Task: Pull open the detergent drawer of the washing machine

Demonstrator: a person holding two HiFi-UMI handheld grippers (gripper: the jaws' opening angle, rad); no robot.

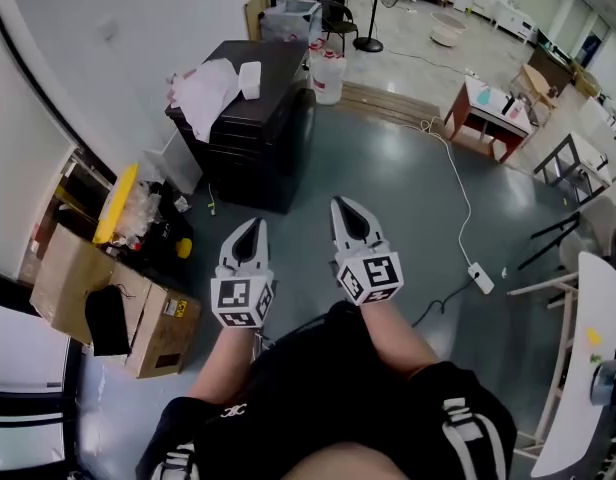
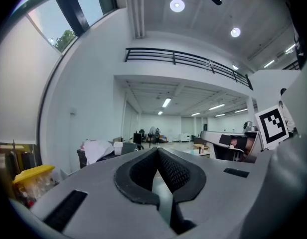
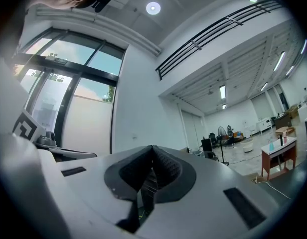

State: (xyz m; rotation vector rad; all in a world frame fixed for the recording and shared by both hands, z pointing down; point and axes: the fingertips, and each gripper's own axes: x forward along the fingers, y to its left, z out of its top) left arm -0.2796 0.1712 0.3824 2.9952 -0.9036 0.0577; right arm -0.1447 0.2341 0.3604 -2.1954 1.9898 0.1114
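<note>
Neither the washing machine nor its detergent drawer can be made out in any view. In the head view my left gripper point(image 1: 250, 230) and my right gripper point(image 1: 345, 208) are held side by side in front of the person's body, above the grey floor. Both point forward and touch nothing. The left gripper view shows the left gripper point(image 2: 157, 151) with its dark pads meeting at the tip and nothing between them. In the right gripper view, the right gripper point(image 3: 152, 149) is closed the same way, empty, aimed at a white wall and the open hall.
A black cabinet point(image 1: 258, 143) stands ahead with a white cloth point(image 1: 206, 90) and a white cup point(image 1: 250, 78) on it. Cardboard boxes point(image 1: 93, 293) and a yellow-lidded bin point(image 1: 118, 203) sit at left. A power strip point(image 1: 481, 278) with its cable lies on the floor at right, beside a white table point(image 1: 590, 368).
</note>
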